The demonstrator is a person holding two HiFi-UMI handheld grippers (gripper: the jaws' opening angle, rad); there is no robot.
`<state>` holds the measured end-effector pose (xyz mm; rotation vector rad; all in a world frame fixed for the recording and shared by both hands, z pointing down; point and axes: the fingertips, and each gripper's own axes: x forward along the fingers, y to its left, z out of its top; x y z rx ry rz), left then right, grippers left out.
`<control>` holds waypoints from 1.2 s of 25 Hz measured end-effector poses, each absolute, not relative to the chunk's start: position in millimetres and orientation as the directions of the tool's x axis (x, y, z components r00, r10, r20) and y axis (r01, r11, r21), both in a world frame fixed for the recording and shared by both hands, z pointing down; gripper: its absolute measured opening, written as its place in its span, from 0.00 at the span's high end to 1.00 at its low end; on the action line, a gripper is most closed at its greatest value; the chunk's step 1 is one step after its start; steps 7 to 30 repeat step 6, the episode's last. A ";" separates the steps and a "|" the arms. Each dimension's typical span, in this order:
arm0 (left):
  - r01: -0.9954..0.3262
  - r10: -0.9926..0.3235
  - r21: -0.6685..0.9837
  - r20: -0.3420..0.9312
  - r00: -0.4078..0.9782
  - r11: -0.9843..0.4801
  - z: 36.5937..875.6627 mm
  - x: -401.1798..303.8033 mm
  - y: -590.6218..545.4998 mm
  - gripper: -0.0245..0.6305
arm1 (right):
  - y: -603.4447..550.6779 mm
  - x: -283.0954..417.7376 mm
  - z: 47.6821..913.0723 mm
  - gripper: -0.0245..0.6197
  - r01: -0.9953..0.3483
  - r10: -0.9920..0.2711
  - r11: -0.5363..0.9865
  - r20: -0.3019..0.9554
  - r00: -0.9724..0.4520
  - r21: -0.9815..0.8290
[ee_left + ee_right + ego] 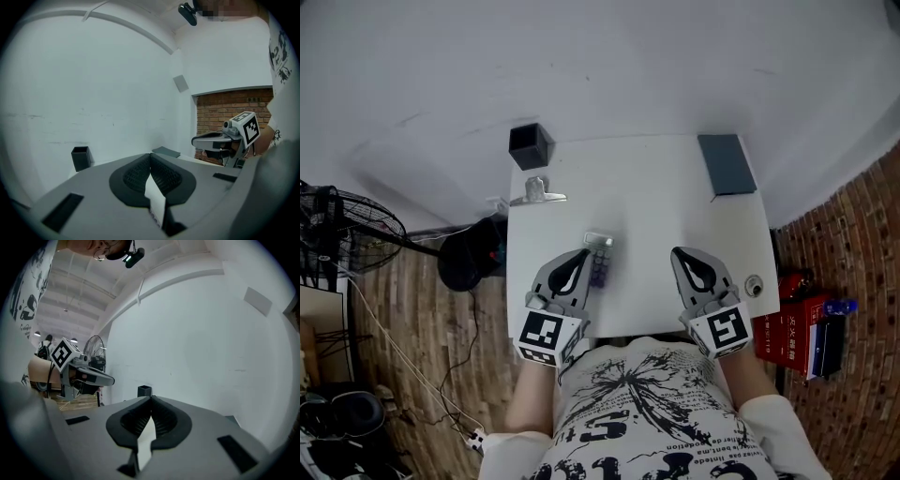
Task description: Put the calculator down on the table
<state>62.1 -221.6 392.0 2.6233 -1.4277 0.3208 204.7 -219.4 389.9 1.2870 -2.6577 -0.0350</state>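
Bare workroom, likely lab: white table, brick wall, standing fan, loose cables on wood floor.

The table is white. On it, the calculator has purple-blue keys under a silver top. The pen holder at the table's far-left corner is black, and the notebook at its far-right corner is dark slate grey. The left gripper and right gripper are grey with black pads and black-and-white marker cubes. Right of the table lies a red box.
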 end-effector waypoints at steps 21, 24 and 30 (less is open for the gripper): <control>-0.847 -0.810 0.013 0.283 0.513 -0.532 403.1 63.2 -226.1 0.94 | -224.2 208.3 394.2 0.94 -0.786 -0.787 0.612 0.157 -0.596 0.085; -0.847 -0.810 0.013 0.283 0.513 -0.532 403.1 63.2 -226.1 0.94 | -224.2 208.3 394.2 0.94 -0.786 -0.787 0.612 0.157 -0.596 0.085; -0.847 -0.810 0.013 0.283 0.513 -0.532 403.1 63.2 -226.1 0.94 | -224.2 208.3 394.2 0.94 -0.786 -0.787 0.612 0.157 -0.596 0.085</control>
